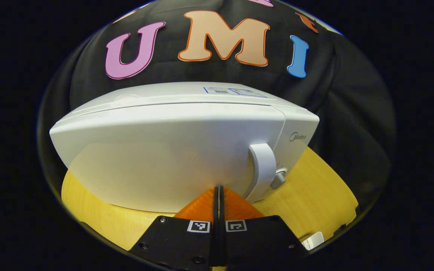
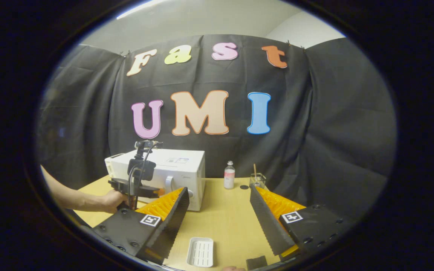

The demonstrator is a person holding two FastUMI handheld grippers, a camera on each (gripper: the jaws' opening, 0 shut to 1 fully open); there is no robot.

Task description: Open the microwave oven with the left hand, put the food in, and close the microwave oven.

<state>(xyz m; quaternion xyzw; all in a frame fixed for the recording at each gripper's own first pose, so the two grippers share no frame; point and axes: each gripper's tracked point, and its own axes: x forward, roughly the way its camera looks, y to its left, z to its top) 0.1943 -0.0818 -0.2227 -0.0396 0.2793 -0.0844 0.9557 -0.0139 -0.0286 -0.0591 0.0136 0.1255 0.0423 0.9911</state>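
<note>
— Two fingers of the left gripper [image 1: 219, 199] are pressed together on nothing, just before the microwave [image 1: 179, 150], left of its handle [image 1: 263, 169].
— Risk?
— Pinched so, they may slide off the door. Right gripper [image 2: 217, 214] gapes empty; the tray [image 2: 200, 251] lies well before the microwave.

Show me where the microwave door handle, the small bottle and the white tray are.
door handle [image 1: 263, 169], left gripper view, middle of its curved bar
small bottle [image 2: 229, 177], right gripper view, its body
white tray [image 2: 200, 251], right gripper view, its ribbed floor

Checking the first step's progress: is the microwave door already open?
No. In the left gripper view the microwave oven door sits flush and closed, with the left tool shut just short of the handle.
</note>
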